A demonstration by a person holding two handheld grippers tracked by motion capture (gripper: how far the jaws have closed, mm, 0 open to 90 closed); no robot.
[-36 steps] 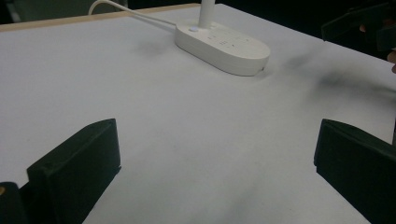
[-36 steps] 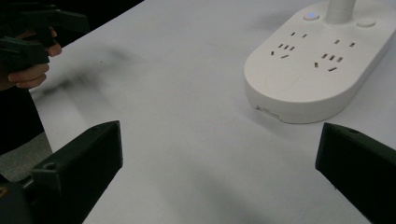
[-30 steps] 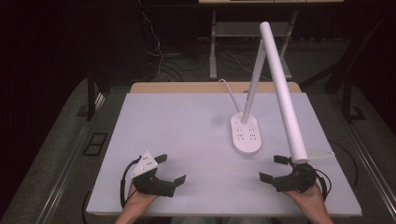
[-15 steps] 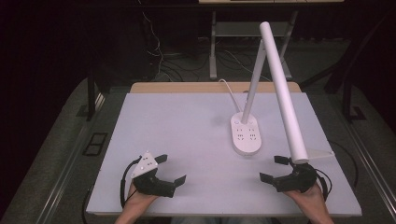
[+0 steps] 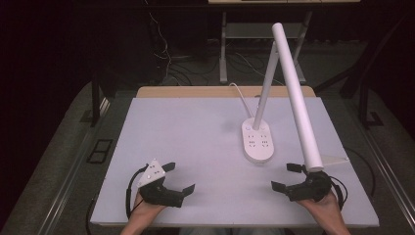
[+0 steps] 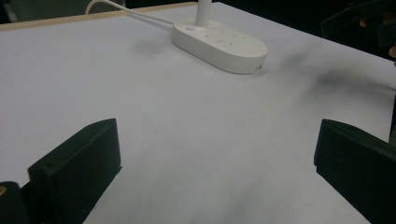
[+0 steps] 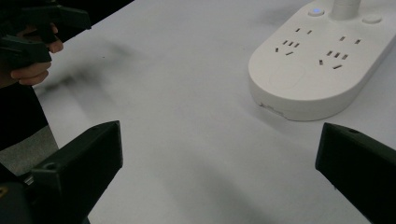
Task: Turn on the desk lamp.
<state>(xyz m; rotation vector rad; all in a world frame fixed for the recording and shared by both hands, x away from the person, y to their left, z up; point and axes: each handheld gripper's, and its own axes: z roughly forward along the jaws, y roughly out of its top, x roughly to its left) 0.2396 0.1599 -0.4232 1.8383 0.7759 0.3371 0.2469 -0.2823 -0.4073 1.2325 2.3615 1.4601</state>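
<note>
Grippers, left gripper [image 5: 177, 178] and right gripper [image 5: 286, 176], are staying wide open and empty near the table's [image 5: 195, 127] front edge, nothing shifting, lamp [image 5: 258, 142] untouched.

Bare table [image 5: 195, 132] between grippers; lamp base [image 5: 258, 142] and slanted lamp head [image 5: 296, 98] crowd right side, clearance unclear.

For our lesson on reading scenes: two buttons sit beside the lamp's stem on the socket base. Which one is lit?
The blue-lit button, left of the stem in the right gripper view; the other button is plain white and unlit.
</note>
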